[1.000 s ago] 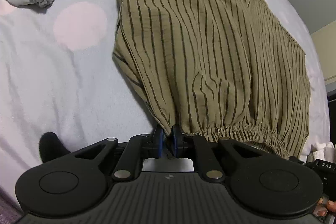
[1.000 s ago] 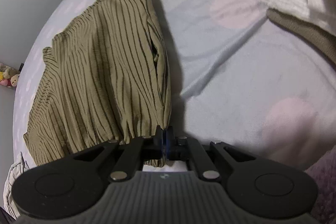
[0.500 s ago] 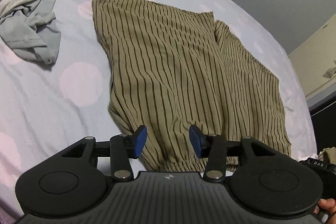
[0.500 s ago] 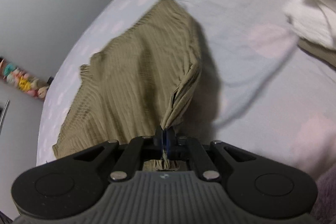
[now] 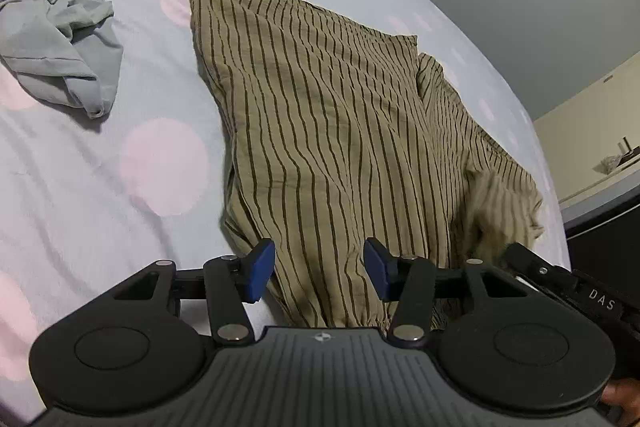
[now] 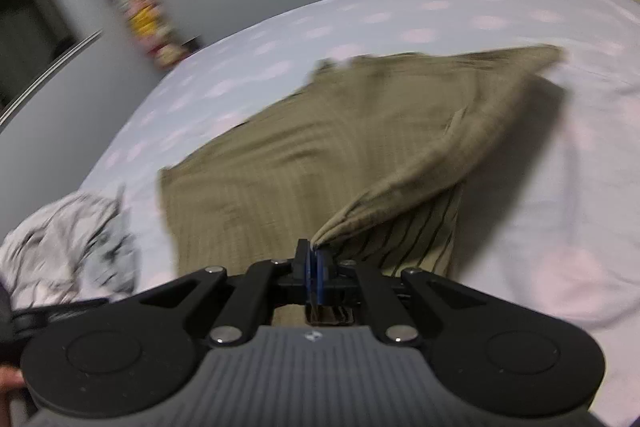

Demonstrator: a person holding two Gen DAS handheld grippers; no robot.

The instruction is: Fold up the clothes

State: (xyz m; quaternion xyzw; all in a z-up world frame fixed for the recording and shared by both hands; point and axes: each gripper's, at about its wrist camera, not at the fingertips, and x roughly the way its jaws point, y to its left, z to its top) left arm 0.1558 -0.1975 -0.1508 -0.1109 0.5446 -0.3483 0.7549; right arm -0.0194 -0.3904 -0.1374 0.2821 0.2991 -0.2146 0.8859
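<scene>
An olive garment with dark stripes (image 5: 320, 115) lies spread on the bed, its gathered waistband nearest to me. My left gripper (image 5: 320, 265) hovers above the waistband edge with its jaws opening. The cloth lies beneath the gap and the blue pads (image 5: 260, 269) do not touch it. In the right wrist view, my right gripper (image 6: 314, 259) is shut on a corner of the garment (image 6: 320, 155) and holds that corner lifted, so a fold rises over the rest. That raised corner (image 5: 500, 203) shows blurred at the right of the left wrist view.
A crumpled pile of grey clothes (image 5: 60, 39) lies on the lilac sheet with pink dots (image 5: 120, 227), left of the garment; it also shows in the right wrist view (image 6: 68, 239). A row of small toys (image 6: 136, 11) hangs blurred on the wall beyond the bed.
My left gripper let go of the waistband, opened and drew back upward. My right gripper, still shut on its corner, rose and swung across with it, and its view rolled.
</scene>
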